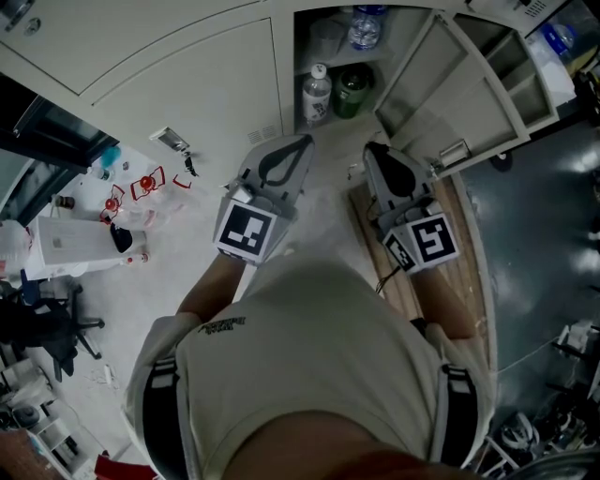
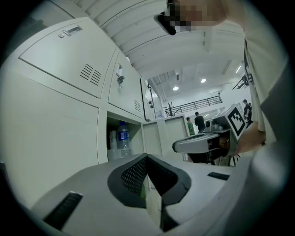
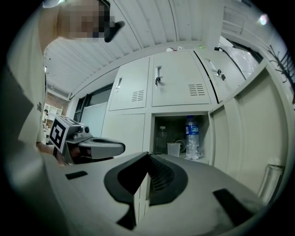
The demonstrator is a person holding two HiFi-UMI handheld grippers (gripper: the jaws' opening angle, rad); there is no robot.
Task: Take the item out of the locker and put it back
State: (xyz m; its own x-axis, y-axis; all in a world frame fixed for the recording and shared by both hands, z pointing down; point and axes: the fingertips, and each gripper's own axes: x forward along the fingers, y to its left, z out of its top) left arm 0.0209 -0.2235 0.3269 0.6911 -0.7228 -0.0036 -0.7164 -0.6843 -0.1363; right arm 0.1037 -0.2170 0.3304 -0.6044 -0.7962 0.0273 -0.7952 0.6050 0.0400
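Our left hand-held gripper is closed. Its own view shows the two jaws meeting at the tips with nothing caught between them. Our right hand-held gripper is closed as well and just as empty. We hold the two side by side in front of our chest, near each other but apart. Both point toward the locker and neither touches it.

Beyond the tips, one locker door stands swung open to our right, with the open compartment just left of it. In the head view we see a white-capped bottle standing at the compartment's left and a dark green container just beside it on the right. Past a shelf edge, farther up in that view, a water bottle with a blue label stands upright, with a clear cup to its left. The right gripper view shows that water bottle and cup close together inside the compartment, with a clear jar left of the cup. We cannot tell what the small round thing between cup and bottle is. All of these sit inside the locker, apart from both hand-held grippers.

The neighbouring doors are shut. Farthest off, in the left gripper view, several people stand in a bright hall past the locker row.
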